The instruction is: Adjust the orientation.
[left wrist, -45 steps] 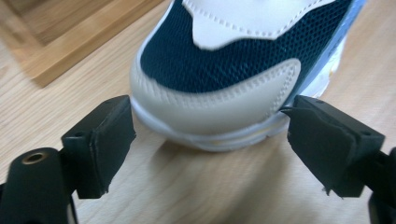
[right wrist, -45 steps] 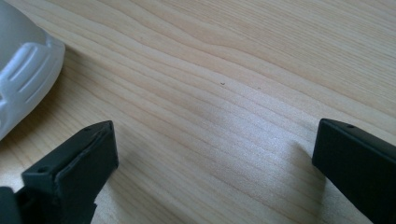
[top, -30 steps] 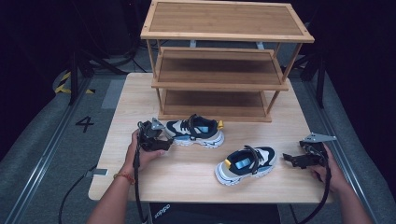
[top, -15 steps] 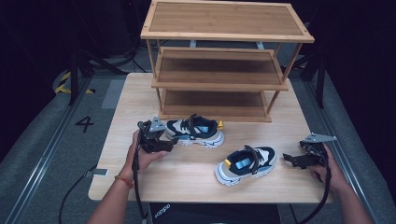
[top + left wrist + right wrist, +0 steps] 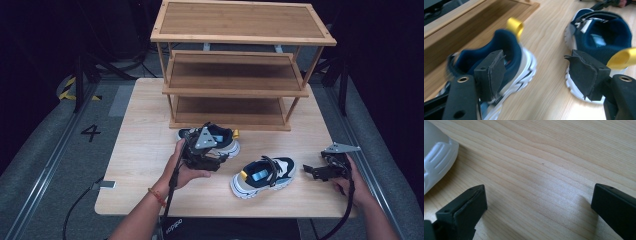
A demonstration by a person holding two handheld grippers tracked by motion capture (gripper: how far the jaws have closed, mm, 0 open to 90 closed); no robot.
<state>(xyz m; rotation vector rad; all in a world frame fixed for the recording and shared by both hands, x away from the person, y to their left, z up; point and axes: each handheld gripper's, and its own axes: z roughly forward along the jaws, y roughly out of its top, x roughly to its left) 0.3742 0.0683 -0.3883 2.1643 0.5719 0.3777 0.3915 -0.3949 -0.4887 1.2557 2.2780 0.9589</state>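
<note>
While my left claw [image 5: 216,156] gapes wide at the heel of the far sneaker [image 5: 222,139], two chunky navy-and-white sneakers with ridged soles and yellow pull loops lie on the pale wood-grain surface [image 5: 140,145]. Right of it lies the near sneaker [image 5: 264,175]; rightmost, my right claw [image 5: 311,171] hangs wide, empty. Behind stands one three-tier bamboo rack [image 5: 240,75].
</note>
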